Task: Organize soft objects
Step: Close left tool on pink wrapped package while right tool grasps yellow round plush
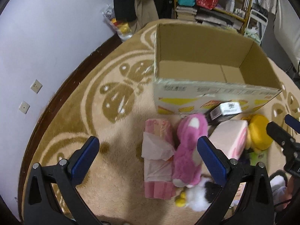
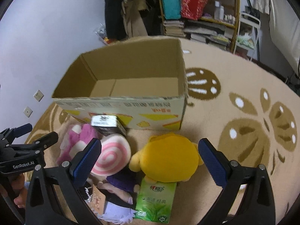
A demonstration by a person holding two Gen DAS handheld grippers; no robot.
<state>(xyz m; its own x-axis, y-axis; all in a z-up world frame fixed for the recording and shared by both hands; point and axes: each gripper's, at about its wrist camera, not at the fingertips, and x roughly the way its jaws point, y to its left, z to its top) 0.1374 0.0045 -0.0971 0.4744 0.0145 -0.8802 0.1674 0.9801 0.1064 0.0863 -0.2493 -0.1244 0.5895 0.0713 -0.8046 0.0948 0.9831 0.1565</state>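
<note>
An open, empty cardboard box [image 1: 202, 43] [image 2: 120, 105] stands on the rug. In front of it lies a pile: a pink plush toy [image 1: 187, 150] [image 2: 78, 136], a pink tissue pack [image 1: 157, 161], a pink-swirl roll cushion [image 1: 232, 138] [image 2: 112, 153], a yellow plush [image 1: 258, 131] [image 2: 168, 159], a small white and yellow plush [image 1: 193, 198], a doll in purple [image 2: 116, 193] and a green tissue pack [image 2: 155, 200]. My left gripper [image 1: 148, 155] is open above the tissue pack and pink plush. My right gripper [image 2: 150, 157] is open around the yellow plush.
A black and white carton [image 1: 225, 110] [image 2: 107, 124] leans against the box front. The patterned beige rug [image 2: 243, 112] spreads to the right. A white wall [image 1: 37, 46] runs on the left. Cluttered shelves [image 2: 202, 15] stand behind the box.
</note>
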